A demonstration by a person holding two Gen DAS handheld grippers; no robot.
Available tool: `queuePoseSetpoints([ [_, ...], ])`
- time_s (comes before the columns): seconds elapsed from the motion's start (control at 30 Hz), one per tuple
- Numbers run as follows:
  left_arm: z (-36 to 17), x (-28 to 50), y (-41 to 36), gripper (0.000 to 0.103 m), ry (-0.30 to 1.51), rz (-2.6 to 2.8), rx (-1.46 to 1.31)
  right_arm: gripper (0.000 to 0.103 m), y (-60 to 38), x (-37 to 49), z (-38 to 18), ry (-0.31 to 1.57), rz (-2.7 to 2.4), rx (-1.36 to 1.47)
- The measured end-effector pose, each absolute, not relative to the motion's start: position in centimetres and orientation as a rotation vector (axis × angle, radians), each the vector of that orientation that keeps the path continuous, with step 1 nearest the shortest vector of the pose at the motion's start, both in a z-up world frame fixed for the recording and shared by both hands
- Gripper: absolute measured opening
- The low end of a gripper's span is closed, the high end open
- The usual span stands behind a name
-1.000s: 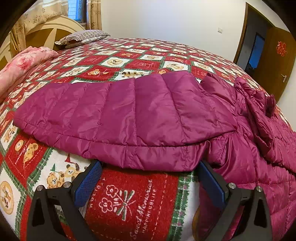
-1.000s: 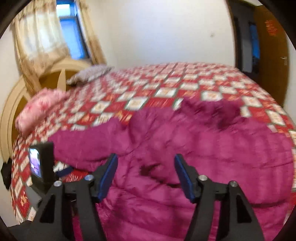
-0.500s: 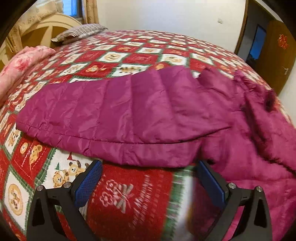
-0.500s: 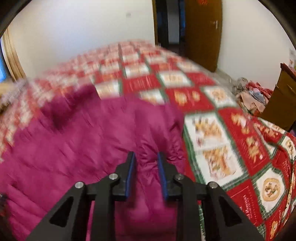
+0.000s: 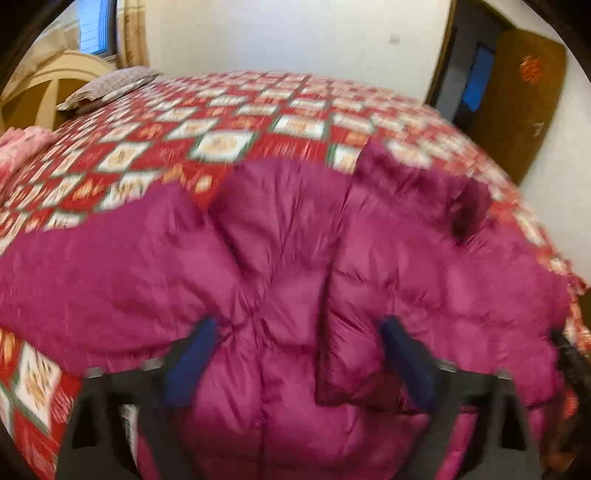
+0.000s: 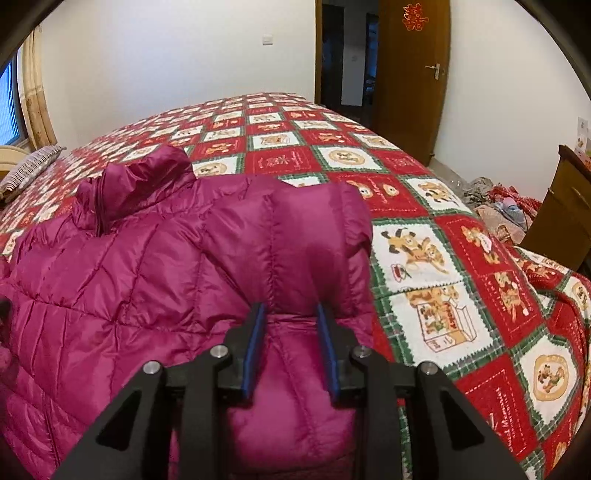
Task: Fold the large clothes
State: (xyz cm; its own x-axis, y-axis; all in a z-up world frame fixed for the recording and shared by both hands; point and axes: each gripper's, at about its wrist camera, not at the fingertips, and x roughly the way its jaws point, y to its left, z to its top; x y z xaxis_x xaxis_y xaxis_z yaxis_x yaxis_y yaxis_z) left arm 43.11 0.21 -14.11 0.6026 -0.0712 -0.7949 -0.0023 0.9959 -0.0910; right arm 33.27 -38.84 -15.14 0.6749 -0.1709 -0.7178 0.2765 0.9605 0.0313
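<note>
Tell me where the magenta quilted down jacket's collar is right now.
In the right wrist view, the collar stands bunched at upper left of the jacket, on the red patchwork bedspread.

A red, white and green patchwork bedspread (image 6: 424,236) printed with cartoon bears covers the bed. At its far end a grey striped pillow (image 6: 29,168) lies against a cream arched wooden headboard (image 5: 55,83), with a pink floral quilt (image 5: 18,146) bunched just beside it. Beige patterned curtains (image 6: 37,107) hang by the window. A brown wooden door (image 6: 412,74) carrying a red paper ornament (image 6: 414,16) stands open. A wooden cabinet (image 6: 565,210) stands near heaped clutter (image 6: 495,203) on the floor.
</note>
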Motion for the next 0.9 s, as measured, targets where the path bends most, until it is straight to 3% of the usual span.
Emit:
queuePoseSetpoints([
  [0.23, -14.7, 41.5, -0.4, 0.081, 0.869, 0.016, -0.05, 0.043, -38.6, 33.6, -15.3, 0.788, -0.228, 0.138],
  [0.4, -11.5, 39.0, 2.2, 0.081, 0.791, 0.018, -0.119, 0.045, -38.4, 33.7, -15.4, 0.787, -0.234, 0.131],
  [0.6, -9.4, 36.3, 13.7, 0.085, 0.682, 0.244, -0.303, 0.049, -38.3, 33.6, -15.3, 0.786, -0.235, 0.125],
  [0.8, -11.3, 35.9, 26.5, 0.085, 0.659, 0.561, -0.516, 0.05, -38.2, 33.7, -15.4, 0.787, -0.242, 0.118],
  [0.9, -13.7, 37.4, 30.3, 0.085, 0.741, 0.647, -0.639, 0.05, -38.1, 33.7, -15.4, 0.788, -0.245, 0.114],
])
